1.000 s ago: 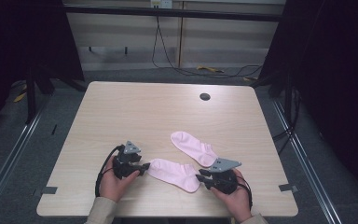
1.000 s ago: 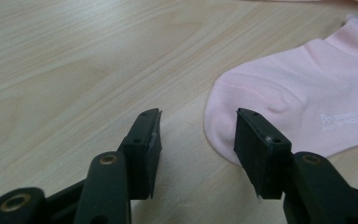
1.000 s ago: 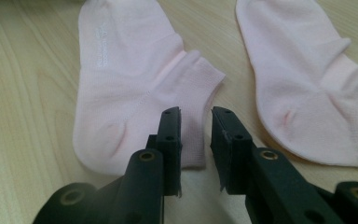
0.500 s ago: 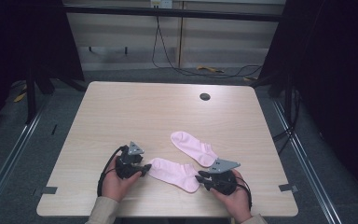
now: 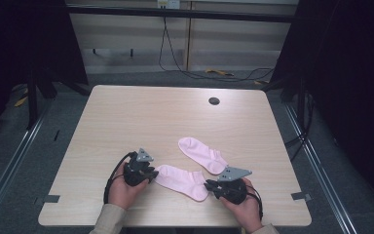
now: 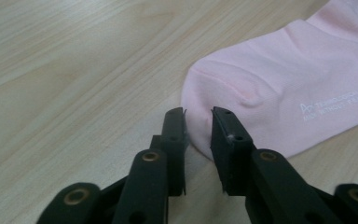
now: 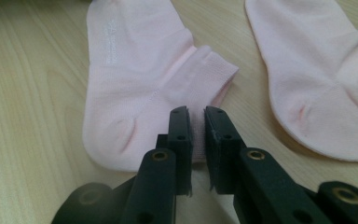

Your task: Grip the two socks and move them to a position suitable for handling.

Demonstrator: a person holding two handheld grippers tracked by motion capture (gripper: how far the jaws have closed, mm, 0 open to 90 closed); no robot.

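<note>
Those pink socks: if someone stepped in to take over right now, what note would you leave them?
Left gripper: jaws have just been closing on the toe end of the near sock, fabric between them.
Right gripper: jaws likewise closing, on that sock's cuff edge.
Far sock lies flat on the table, apart from the near one, untouched.
Done: both ends of the near sock caught.
Left: probably lift it and lay it on the far sock to pair them.
</note>
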